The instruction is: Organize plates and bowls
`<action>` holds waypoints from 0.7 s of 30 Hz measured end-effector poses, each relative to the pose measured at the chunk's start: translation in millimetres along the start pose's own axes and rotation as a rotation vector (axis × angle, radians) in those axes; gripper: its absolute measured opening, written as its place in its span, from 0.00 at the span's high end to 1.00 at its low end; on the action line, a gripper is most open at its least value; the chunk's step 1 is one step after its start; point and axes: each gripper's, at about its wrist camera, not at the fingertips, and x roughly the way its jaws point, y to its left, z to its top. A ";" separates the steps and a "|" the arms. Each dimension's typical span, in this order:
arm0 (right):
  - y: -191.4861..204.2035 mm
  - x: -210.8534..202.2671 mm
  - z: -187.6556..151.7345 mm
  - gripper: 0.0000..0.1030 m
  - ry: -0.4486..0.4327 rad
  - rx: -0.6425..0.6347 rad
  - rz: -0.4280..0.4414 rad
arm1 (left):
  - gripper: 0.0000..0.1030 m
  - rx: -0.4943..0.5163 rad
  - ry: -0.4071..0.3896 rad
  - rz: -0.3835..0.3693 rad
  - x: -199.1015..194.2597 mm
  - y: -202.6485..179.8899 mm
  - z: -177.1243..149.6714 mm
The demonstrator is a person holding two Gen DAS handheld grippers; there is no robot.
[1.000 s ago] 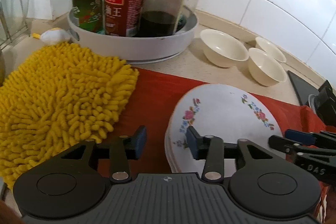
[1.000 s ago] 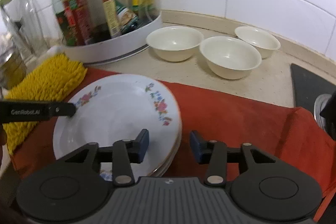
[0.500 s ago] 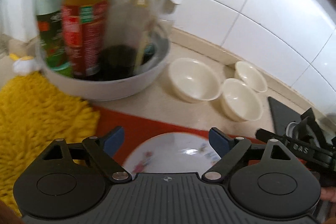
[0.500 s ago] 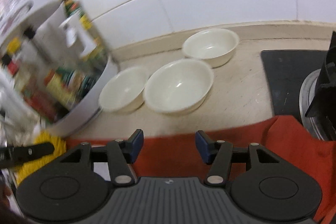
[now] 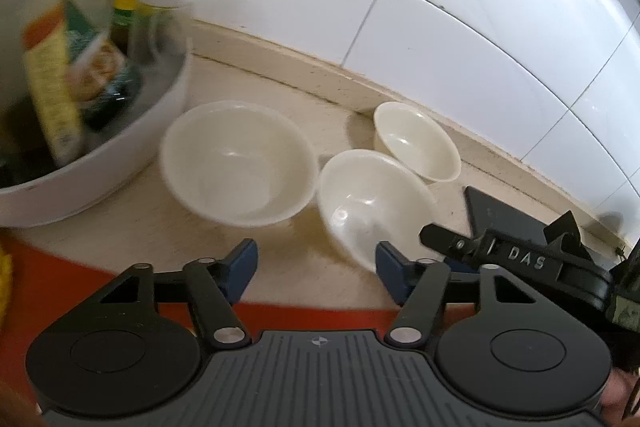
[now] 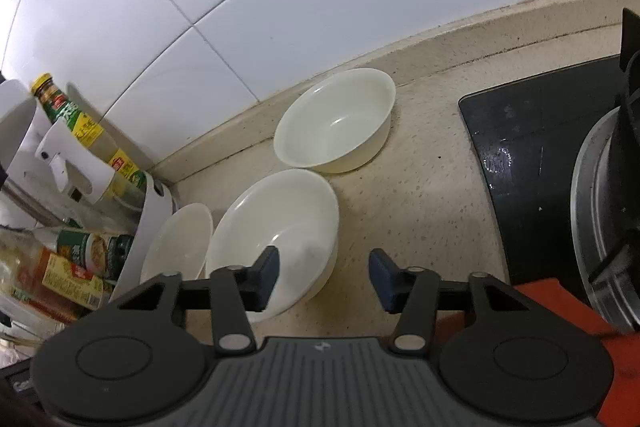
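Observation:
Three cream bowls stand on the beige counter by the tiled wall. In the left wrist view they are the left bowl (image 5: 236, 163), the middle bowl (image 5: 372, 203) and the far bowl (image 5: 416, 141). My left gripper (image 5: 316, 267) is open and empty, just short of the left and middle bowls. In the right wrist view my right gripper (image 6: 324, 277) is open and empty, its left finger over the near rim of the middle bowl (image 6: 276, 223). The far bowl (image 6: 336, 121) sits beyond, the left bowl (image 6: 178, 243) beside the tray. No plates are in view.
A white round tray (image 5: 100, 163) of sauce bottles (image 6: 84, 127) stands left of the bowls. A black stove top (image 6: 528, 163) with a burner lies to the right. A red cloth (image 5: 44, 267) covers the near counter. The right gripper's arm (image 5: 516, 259) shows at the left view's right edge.
Both grippers have moved forward from the flowered plates to the bowls. The left gripper's jaws have opened wider. The plates have dropped out of view.

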 end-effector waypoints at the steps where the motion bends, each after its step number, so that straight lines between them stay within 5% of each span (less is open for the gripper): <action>1: -1.5 1.3 0.6 0.65 -0.002 0.004 0.000 | 0.38 0.000 -0.001 -0.001 5.0 -1.4 1.7; 13: -6.8 13.5 2.1 0.94 -0.021 0.011 0.049 | 0.85 -0.045 0.030 -0.024 40.1 -0.2 9.9; 21: -2.6 -5.7 -2.0 0.94 -0.023 -0.004 0.023 | 0.87 -0.033 0.039 -0.044 30.5 -4.6 6.6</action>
